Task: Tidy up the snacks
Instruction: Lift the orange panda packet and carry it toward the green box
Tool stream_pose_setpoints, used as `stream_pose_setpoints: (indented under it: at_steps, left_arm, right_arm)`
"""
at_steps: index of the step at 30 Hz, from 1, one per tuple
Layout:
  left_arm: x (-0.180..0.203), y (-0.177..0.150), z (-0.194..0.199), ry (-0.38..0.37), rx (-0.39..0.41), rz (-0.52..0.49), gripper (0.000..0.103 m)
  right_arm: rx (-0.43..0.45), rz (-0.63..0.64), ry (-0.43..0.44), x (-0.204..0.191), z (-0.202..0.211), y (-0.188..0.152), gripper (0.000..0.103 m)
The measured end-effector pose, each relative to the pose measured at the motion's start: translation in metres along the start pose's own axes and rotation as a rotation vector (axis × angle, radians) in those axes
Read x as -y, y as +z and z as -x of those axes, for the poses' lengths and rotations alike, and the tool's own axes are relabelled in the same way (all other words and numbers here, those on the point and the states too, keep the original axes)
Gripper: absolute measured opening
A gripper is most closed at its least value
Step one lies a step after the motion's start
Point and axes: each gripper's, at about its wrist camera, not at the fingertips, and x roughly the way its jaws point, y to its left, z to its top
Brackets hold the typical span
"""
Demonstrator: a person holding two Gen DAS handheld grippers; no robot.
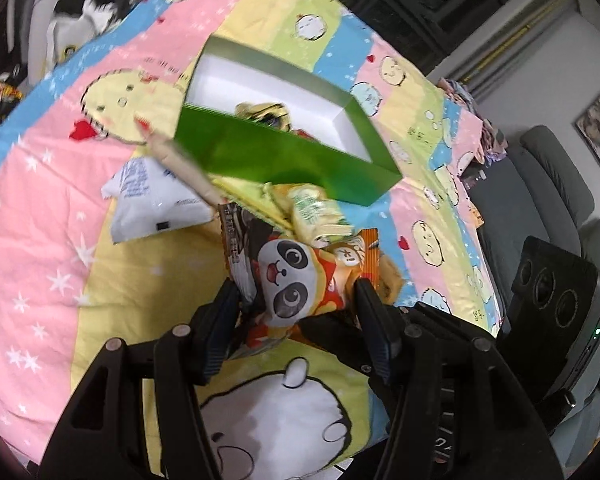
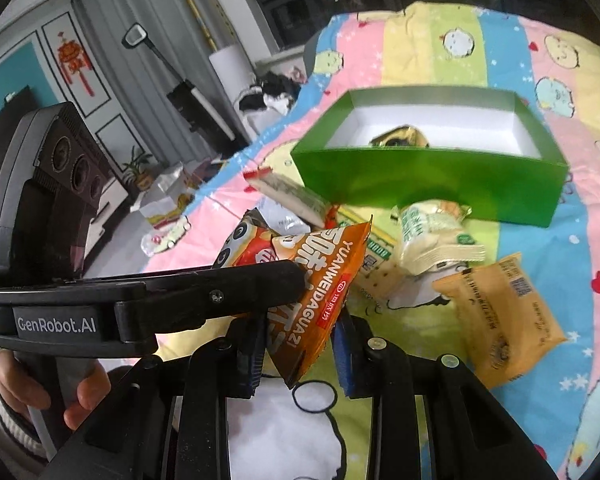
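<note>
Packet (image 2: 320, 300) (front hidden) between grippers

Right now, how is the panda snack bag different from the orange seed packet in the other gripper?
The panda snack bag shows a cartoon panda face and sits in the left gripper; the orange seed packet carries mostly white lettering and sits in the right gripper. The panda bag looks puffy, the seed packet flatter and creased. Both are orange, lifted off the bedsheet, short of the green box.

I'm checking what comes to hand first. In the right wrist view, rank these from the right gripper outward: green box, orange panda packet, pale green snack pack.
1. orange panda packet, between the fingers.
2. pale green snack pack, ahead, slightly right.
3. green box, farthest, behind that pack.
</note>
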Motion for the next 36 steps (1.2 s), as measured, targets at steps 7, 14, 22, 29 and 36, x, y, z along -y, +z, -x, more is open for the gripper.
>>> stream_pose_setpoints:
  at_steps: [7, 14, 22, 29, 36]
  left_arm:
    - [0.028, -0.003, 0.006, 0.002, 0.026, -0.069, 0.058]
    - [0.05, -0.004, 0.014, -0.007, 0.041, -0.12, 0.058]
    - [0.064, -0.009, 0.007, -0.003, 0.018, -0.147, 0.059]
    - [0.072, -0.01, 0.001, 0.002, 0.005, -0.161, 0.059]
    - [0.077, -0.006, -0.006, 0.006, -0.003, -0.175, 0.059]
  right_arm:
    - [0.053, -0.012, -0.01, 0.001, 0.026, -0.003, 0.031]
    - [0.101, -0.016, -0.022, 0.005, 0.049, -0.007, 0.031]
    - [0.12, -0.043, -0.023, 0.014, 0.061, -0.015, 0.031]
    - [0.132, -0.065, -0.016, 0.022, 0.066, -0.02, 0.031]
    - [0.145, -0.08, -0.009, 0.029, 0.068, -0.021, 0.031]
